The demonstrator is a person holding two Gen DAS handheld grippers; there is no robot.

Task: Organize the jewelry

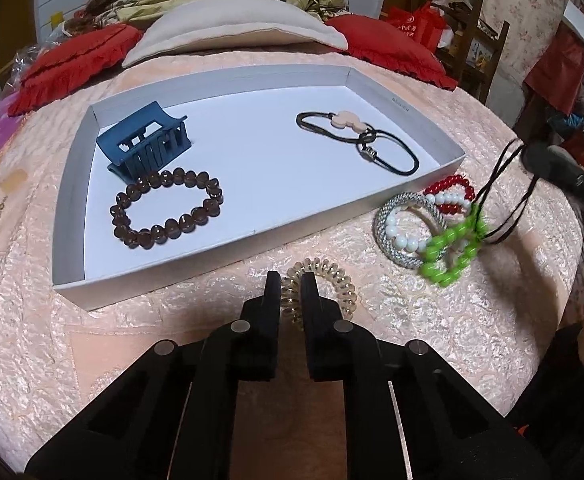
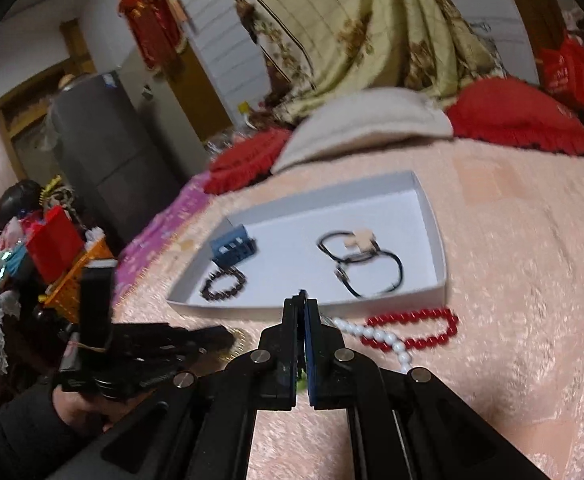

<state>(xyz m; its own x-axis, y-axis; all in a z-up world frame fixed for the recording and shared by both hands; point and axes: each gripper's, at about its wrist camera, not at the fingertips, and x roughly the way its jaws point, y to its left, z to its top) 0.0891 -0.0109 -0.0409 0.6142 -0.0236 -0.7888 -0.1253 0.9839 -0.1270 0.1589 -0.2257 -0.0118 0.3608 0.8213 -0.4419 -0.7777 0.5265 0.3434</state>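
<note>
- Your left gripper (image 1: 292,280) sits low over the pink bedspread (image 1: 471,320), jaws drawn in on the clear spiral hair tie (image 1: 331,280) that lies just outside the tray's near wall; the coil's left side is pinched btwn the pads, rest of the ring bulges out to the right.
- Your right gripper (image 2: 301,300) is fully together. In the left wrist view a thin black cord (image 1: 499,184) hangs from its tip w/ the green bead bracelet (image 1: 451,256) dangling on it, blurred; prob. lifted clear of the bed, but can't tell for sure.
- White tray (image 1: 72,216) holds 3 things: blue claw clip (image 1: 144,148) at far left, brown bead bracelet (image 1: 164,212) just in front of it, black elastic hair ties w/ a pale charm (image 1: 355,136) on the right side.
- Still on the bedspread, right of the tray's near corner: silver sparkly bangle (image 1: 387,216), white bead strand (image 1: 403,236) lying across it, red bead bracelet (image 1: 451,188) behind. All overlap in one pile.
- Right wrist view: red and white beads lie just past your right fingertips, near the tray's front wall.
</note>
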